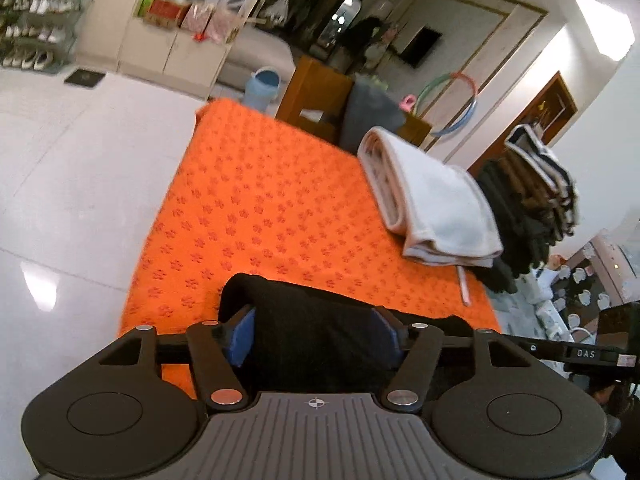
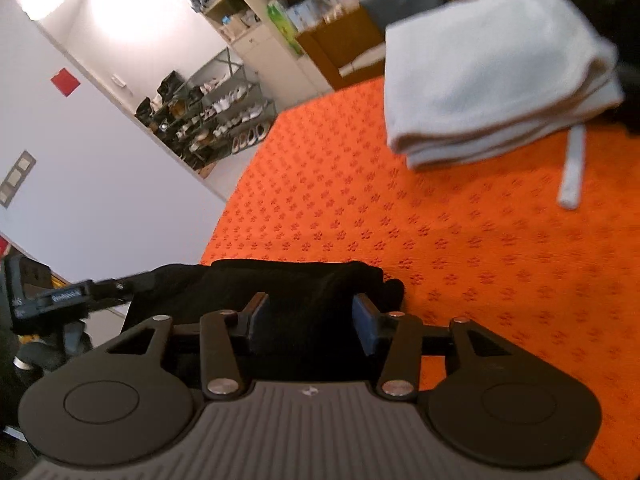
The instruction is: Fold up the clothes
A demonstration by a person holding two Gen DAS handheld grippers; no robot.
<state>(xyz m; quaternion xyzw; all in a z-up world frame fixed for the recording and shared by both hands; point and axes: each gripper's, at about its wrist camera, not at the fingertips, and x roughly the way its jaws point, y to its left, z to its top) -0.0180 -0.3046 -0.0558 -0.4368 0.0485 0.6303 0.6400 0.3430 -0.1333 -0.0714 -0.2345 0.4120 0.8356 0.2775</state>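
The left claw (image 1: 320,332) and right claw (image 2: 310,316) were each part-closed on the black garment (image 1: 316,320), stretched between them over the orange cloth (image 1: 280,200). Its long axis ran claw to claw. An uneven pull might slip one edge free, I'd say.

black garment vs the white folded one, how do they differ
The black garment is dark and held between both grippers, left gripper and right gripper; the white folded garment is pale and touched by neither. The black one is bunched; the white one is neatly folded. Both are over the orange cloth.
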